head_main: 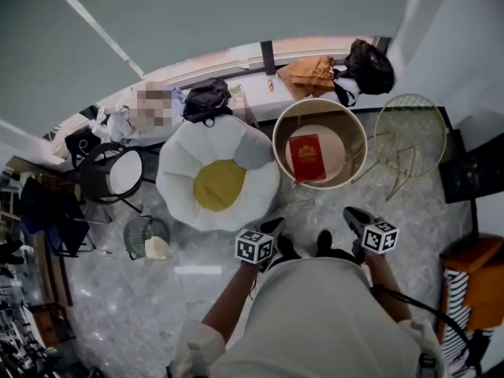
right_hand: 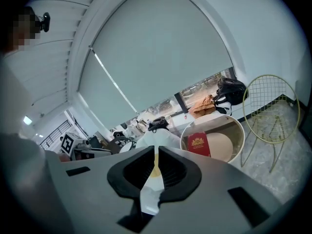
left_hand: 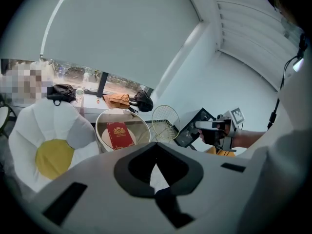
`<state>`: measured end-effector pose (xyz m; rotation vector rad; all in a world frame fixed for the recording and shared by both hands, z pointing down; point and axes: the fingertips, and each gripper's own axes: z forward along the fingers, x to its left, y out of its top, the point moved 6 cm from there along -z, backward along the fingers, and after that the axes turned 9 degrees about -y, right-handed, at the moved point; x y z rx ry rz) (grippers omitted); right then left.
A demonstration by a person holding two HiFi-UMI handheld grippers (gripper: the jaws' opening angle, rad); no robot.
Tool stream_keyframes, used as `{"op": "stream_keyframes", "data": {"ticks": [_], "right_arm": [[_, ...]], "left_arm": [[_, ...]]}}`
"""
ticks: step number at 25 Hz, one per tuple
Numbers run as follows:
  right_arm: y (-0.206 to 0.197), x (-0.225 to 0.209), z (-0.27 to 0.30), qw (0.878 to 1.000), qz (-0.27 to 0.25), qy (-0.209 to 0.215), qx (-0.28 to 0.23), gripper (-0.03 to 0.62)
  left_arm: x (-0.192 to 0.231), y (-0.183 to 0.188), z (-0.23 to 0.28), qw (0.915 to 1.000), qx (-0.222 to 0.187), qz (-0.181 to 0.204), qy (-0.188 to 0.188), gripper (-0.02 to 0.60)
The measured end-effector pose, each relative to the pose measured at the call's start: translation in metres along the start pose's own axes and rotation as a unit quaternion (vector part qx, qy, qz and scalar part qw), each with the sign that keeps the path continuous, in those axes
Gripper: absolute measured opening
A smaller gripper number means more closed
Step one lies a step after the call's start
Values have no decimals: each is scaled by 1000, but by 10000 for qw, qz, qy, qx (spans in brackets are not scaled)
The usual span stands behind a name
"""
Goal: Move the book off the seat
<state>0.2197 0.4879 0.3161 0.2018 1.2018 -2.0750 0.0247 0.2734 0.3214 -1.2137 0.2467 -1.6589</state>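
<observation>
Marble floor [head_main: 118,305], drawn blind [head_main: 236,6], window ledge [head_main: 236,55]

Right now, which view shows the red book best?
Head view: it looks almost straight down on the book, whole cover showing, flat on the round seat. Both gripper views catch it whole too, but from the side, foreshortened.

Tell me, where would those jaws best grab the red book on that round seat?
Probably the red book by its near short edge, coming steeply from above. It lies flat on the pale cushion, and the tall rim of the seat walls off any level approach. One jaw must slip under that edge.
</observation>
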Motion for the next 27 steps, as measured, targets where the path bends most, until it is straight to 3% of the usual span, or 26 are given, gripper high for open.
{"op": "stream_keyframes", "data": {"ticks": [12, 27], "right_arm": [[21, -25, -14, 9999, -42, 127, -1, 51], [39, -41, -9, 9995, 77, 219, -208, 49]], "left_arm": [[-14, 18, 19, 9997, -179, -98, 166, 3], [-11, 25, 34, 9993, -107, -170, 316, 3]]}}
